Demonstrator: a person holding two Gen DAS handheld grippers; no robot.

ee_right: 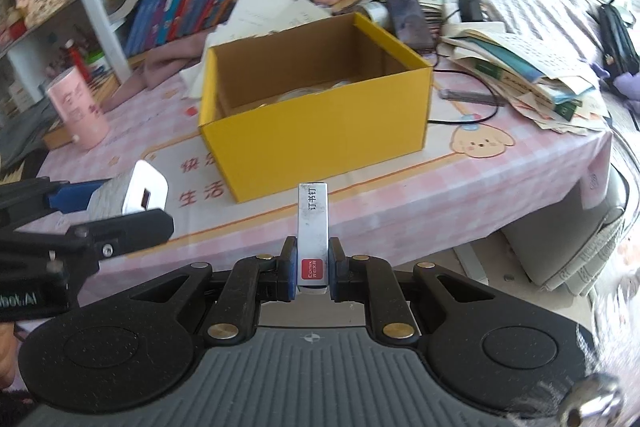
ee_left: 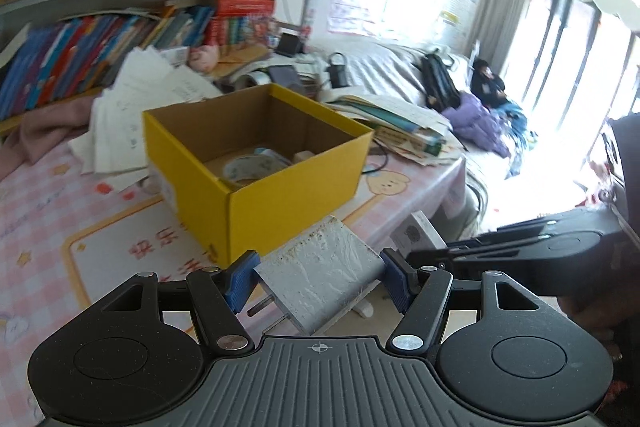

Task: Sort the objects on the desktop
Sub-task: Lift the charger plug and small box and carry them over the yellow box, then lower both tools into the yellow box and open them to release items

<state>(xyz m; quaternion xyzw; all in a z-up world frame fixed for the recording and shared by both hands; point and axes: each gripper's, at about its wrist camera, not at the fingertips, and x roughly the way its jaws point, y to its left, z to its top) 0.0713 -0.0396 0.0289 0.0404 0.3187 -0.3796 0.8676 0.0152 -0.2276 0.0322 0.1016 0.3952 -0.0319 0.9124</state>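
Observation:
My left gripper (ee_left: 318, 281) is shut on a white wall charger (ee_left: 320, 275), its plug prongs pointing back at the camera. The same charger (ee_right: 132, 193) shows in the right wrist view at the left, USB port facing out. My right gripper (ee_right: 313, 267) is shut on a slim white staple box (ee_right: 313, 227) with a red label, held upright. Both hover in front of an open yellow cardboard box (ee_right: 320, 131) on the pink checked desk. Inside the yellow box (ee_left: 256, 195) lies a tape roll (ee_left: 252, 167). The right gripper's black body (ee_left: 520, 247) shows at the right of the left wrist view.
A pink cup (ee_right: 78, 113) stands left of the box. Loose papers (ee_left: 132, 99) lie behind it, and a heap of books (ee_right: 532, 71) sits to its right with a black cable (ee_right: 472, 107). Bookshelves (ee_left: 100, 43) line the back. The desk edge (ee_right: 560, 195) drops off at right.

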